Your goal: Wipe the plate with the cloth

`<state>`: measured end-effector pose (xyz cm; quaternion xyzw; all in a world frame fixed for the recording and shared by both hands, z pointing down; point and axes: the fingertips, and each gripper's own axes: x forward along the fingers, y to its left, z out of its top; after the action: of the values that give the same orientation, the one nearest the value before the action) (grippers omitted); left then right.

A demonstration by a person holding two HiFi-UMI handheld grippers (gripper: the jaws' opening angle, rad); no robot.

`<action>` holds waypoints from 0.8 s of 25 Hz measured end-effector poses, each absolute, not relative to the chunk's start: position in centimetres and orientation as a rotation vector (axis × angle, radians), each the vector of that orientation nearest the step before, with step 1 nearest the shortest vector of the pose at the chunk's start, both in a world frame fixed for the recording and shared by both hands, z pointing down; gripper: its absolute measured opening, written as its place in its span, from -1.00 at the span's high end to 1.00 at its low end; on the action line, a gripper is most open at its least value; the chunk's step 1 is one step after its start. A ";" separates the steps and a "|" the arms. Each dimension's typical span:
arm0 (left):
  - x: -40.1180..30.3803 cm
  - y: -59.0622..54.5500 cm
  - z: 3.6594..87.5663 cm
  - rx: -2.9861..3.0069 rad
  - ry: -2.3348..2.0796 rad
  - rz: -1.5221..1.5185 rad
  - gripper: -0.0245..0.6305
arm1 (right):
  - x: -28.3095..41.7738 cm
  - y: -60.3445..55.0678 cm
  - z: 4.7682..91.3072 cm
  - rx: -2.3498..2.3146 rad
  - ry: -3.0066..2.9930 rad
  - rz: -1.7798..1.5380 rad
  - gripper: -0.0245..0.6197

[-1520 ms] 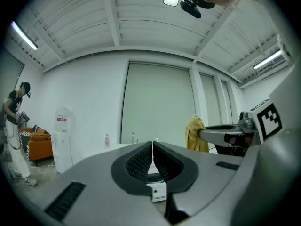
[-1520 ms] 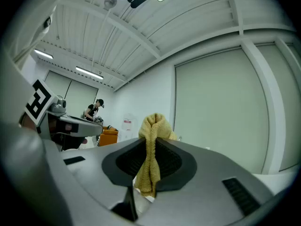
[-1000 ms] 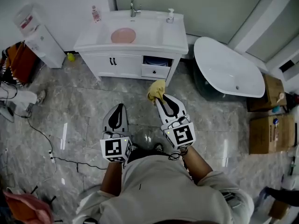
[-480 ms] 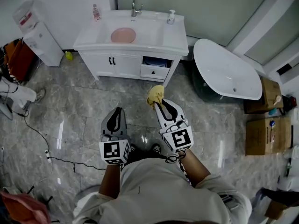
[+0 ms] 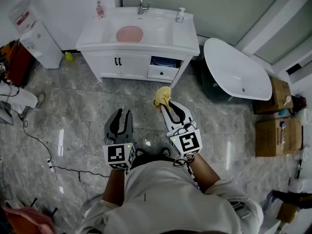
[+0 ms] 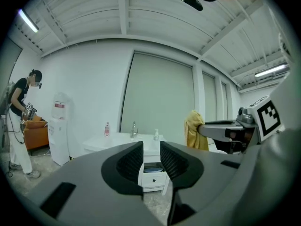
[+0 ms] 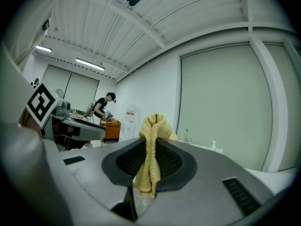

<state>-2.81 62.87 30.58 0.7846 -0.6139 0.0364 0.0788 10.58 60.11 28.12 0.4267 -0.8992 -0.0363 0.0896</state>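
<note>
A pink plate lies in the basin of the white vanity at the top of the head view, well ahead of both grippers. My right gripper is shut on a yellow cloth, which bunches up above its jaws and hangs a little below them. My left gripper is beside it, lower and to the left, with its jaws slightly parted and nothing between them. The cloth also shows at the right of the left gripper view. Both grippers are held over the marble floor.
A white bathtub stands right of the vanity, with cardboard boxes beyond it. A water dispenser is at the left wall. Cables run over the floor at the left. A faucet and soap bottle sit on the vanity. A person stands far left.
The left gripper's jaws have parted slightly. Both grippers have shifted a little toward the vanity, the cloth still in the right one.
</note>
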 end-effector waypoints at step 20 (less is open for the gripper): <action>-10.0 51.3 33.9 2.298 -1.835 0.210 0.58 | 3.1 47.2 30.5 1.239 -2.727 -0.124 0.73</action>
<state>-9.95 51.29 33.89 0.7758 -0.6195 0.0708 0.0965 3.08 47.16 30.48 0.4122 -0.9073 -0.0412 0.0720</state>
